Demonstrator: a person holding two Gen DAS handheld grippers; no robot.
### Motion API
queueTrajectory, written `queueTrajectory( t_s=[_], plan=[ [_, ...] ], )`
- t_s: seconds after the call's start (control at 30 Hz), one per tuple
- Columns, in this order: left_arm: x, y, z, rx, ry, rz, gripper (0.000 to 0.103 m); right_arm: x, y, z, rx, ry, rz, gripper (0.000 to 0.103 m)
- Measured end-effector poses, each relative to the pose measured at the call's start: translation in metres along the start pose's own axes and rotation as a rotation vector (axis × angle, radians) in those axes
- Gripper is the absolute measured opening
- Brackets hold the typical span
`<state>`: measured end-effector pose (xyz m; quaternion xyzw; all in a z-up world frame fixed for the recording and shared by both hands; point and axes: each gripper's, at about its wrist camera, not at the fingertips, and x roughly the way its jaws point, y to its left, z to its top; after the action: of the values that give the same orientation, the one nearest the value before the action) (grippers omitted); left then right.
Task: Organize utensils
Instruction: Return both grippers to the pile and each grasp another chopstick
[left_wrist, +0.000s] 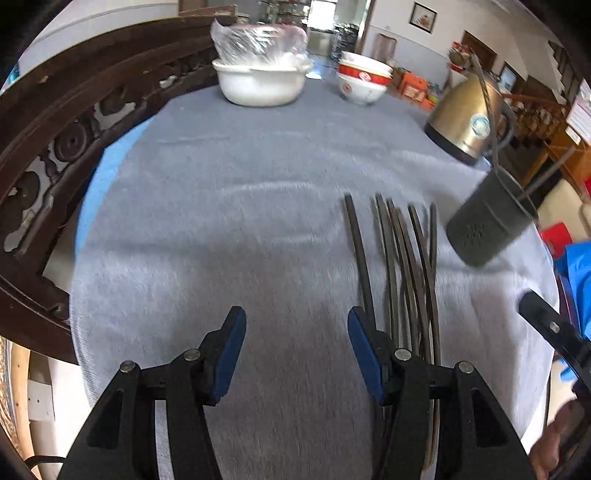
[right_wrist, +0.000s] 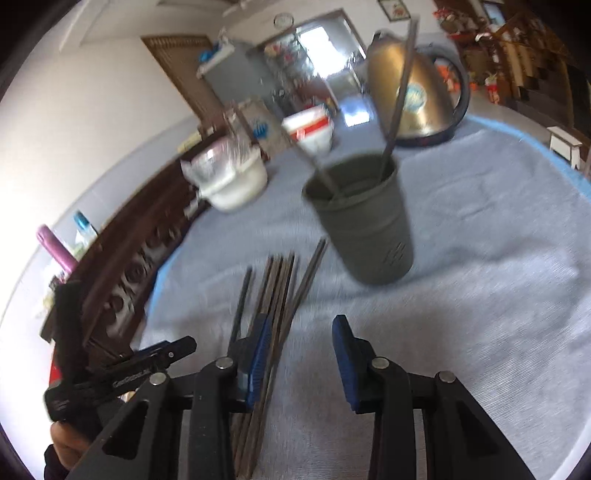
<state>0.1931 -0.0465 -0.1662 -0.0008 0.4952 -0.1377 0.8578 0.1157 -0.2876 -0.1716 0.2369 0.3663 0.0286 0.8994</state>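
- Dark chopsticks (left_wrist: 400, 266) lie bundled on the grey tablecloth (left_wrist: 229, 221), beside the holder cup (right_wrist: 364, 221), which holds two.
- Left gripper (left_wrist: 295, 354): jaws wide, empty.
- Right gripper (right_wrist: 301, 363): jaws parted, gripping nothing.

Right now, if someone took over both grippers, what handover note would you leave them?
Left gripper: open, empty, over the grey cloth, just left of the loose chopsticks.
Right gripper: jaws apart, nothing between them; its left finger lies over the chopstick bundle.
Dark holder cup stands upright behind the bundle, two chopsticks already in it.
Done: those two are stowed.
Left: move the remaining chopsticks from the cloth into the cup.
Kettle and bowls sit further back, uninvolved.
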Motion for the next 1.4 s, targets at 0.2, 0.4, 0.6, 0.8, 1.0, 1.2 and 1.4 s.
queueTrajectory(
  t_s=[0.2, 0.4, 0.6, 0.8, 1.0, 1.2, 1.4],
  plan=[
    [0.001, 0.007, -0.004, -0.006, 0.007, -0.028, 0.058, 0.028, 0.013, 0.009, -0.032, 0.069, -0.034, 0.025],
    [-0.004, 0.016, 0.001, -0.013, -0.011, -0.038, 0.058, 0.065, 0.034, 0.029, -0.065, 0.112, -0.071, 0.018],
    [-0.009, 0.026, 0.001, -0.015, -0.010, -0.048, 0.058, 0.096, 0.041, 0.039, -0.050, 0.149, -0.127, 0.013],
    [-0.011, 0.031, 0.006, -0.016, 0.001, -0.086, 0.058, 0.119, 0.035, 0.042, -0.003, 0.198, -0.155, 0.012],
    [-0.014, 0.031, 0.019, -0.008, 0.022, -0.168, 0.047, 0.121, 0.032, 0.045, 0.026, 0.215, -0.121, 0.008],
    [-0.003, 0.021, 0.041, 0.017, 0.064, -0.218, 0.042, 0.095, 0.033, 0.046, 0.040, 0.177, -0.067, 0.008],
    [0.027, 0.001, 0.071, 0.024, 0.129, -0.242, 0.042, 0.064, 0.022, 0.046, 0.064, 0.133, -0.024, 0.008]
  ],
)
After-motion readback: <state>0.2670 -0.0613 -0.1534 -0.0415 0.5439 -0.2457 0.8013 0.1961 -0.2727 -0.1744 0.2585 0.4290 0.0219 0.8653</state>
